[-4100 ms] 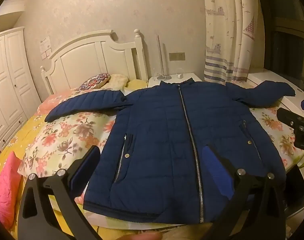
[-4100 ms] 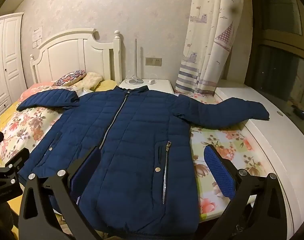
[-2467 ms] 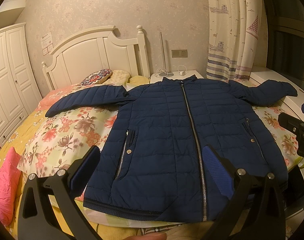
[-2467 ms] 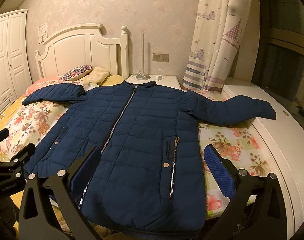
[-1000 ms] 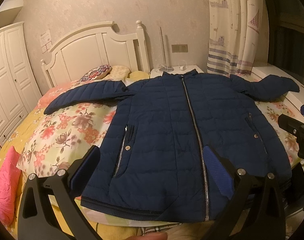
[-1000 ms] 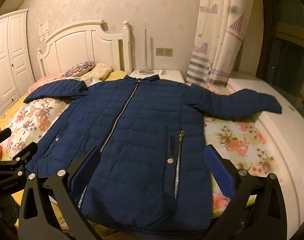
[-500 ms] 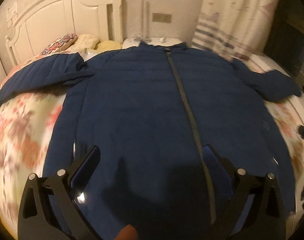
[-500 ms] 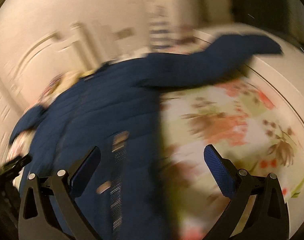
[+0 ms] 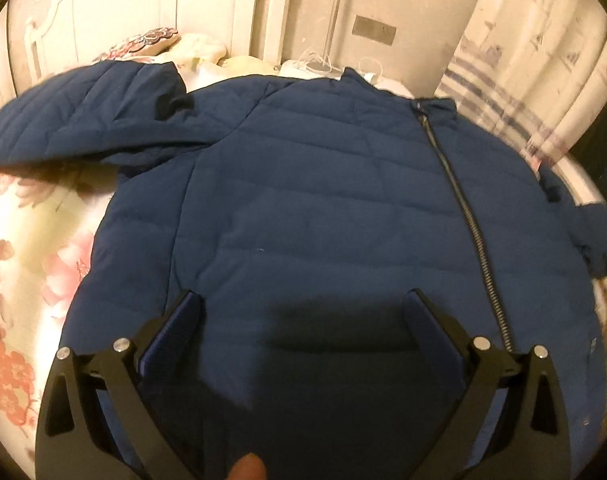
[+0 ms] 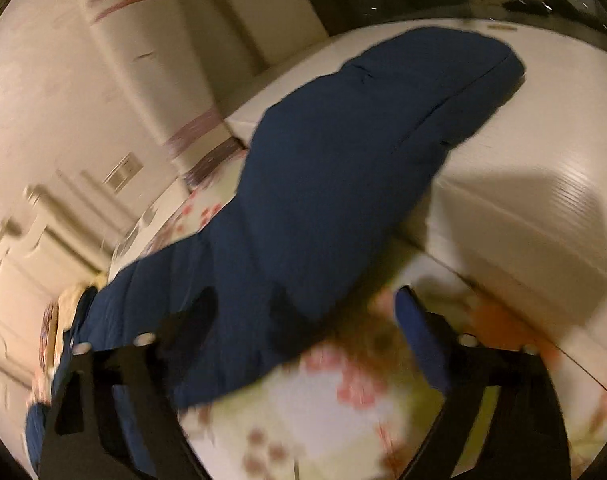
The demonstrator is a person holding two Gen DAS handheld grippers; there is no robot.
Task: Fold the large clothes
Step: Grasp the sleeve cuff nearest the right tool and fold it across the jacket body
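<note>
A navy quilted jacket [image 9: 323, 200] lies flat and zipped on a floral bedspread [image 9: 31, 240], collar toward the headboard. Its left sleeve [image 9: 83, 120] stretches out to the left. My left gripper [image 9: 301, 316] is open and empty, low over the jacket's left chest. In the blurred right wrist view, the jacket's right sleeve [image 10: 343, 152] runs from the bed onto a white ledge [image 10: 523, 200]. My right gripper [image 10: 307, 312] is open and empty, close over the sleeve's lower edge near the armpit.
A white headboard [image 9: 123, 12] and pillows [image 9: 151, 40] lie behind the jacket. A nightstand with a lamp base [image 9: 319, 64] stands by the collar. A patterned curtain [image 9: 535, 72] hangs at the right. The floral bedspread also shows in the right wrist view [image 10: 343, 420].
Both grippers have dropped from the foot of the bed toward the jacket. The left went forward over the chest. The right swung right and tilted toward the right sleeve.
</note>
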